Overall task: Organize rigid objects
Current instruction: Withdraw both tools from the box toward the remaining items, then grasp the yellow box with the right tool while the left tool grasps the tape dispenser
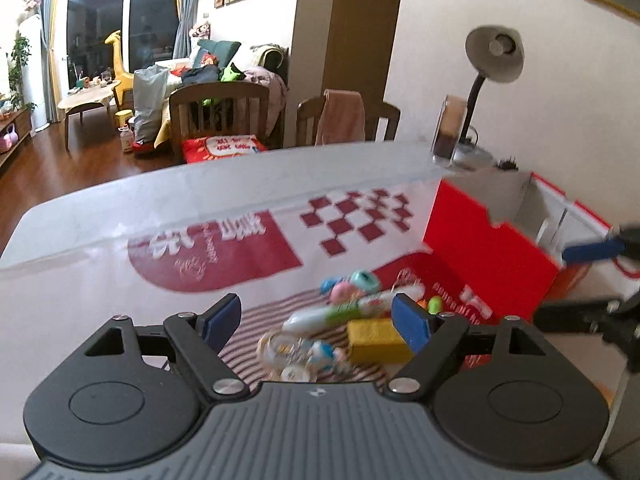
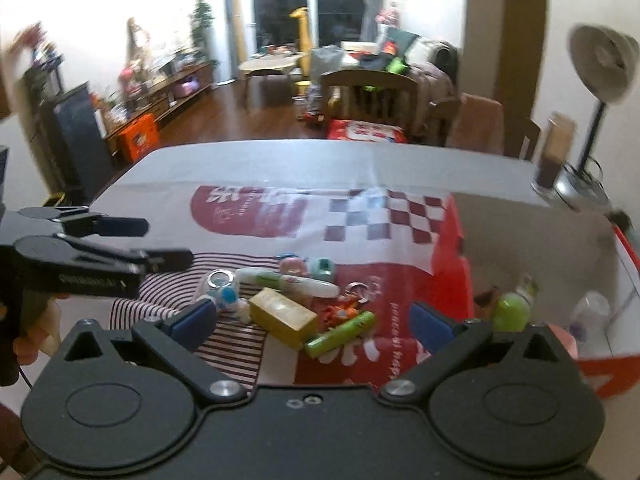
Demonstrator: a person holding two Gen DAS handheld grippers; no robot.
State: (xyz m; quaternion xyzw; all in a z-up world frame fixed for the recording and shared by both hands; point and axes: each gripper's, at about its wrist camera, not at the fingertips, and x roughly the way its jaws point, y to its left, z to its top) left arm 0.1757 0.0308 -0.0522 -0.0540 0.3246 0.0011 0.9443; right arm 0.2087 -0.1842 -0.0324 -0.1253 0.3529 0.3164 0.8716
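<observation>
A heap of small toys lies on the printed cloth: a yellow block [image 1: 376, 340] [image 2: 284, 316], a white and green pen-like toy [image 1: 344, 312] [image 2: 288, 282], a green tube [image 2: 340, 334], pink and teal figures [image 2: 308, 266] and a clear ball toy [image 2: 220, 284]. My left gripper [image 1: 320, 320] is open and empty, just short of the heap; it shows at the left of the right wrist view [image 2: 160, 240]. My right gripper [image 2: 316, 324] is open and empty above the heap. A red box [image 1: 492, 248] [image 2: 452, 264] stands to the right, holding a green bottle [image 2: 514, 308].
The white table [image 1: 240, 184] carries a red and white printed cloth [image 2: 280, 216]. A desk lamp [image 1: 494, 56] and a glass jar [image 1: 450, 132] stand at the far right corner. Two wooden chairs [image 1: 218, 116] are behind the table.
</observation>
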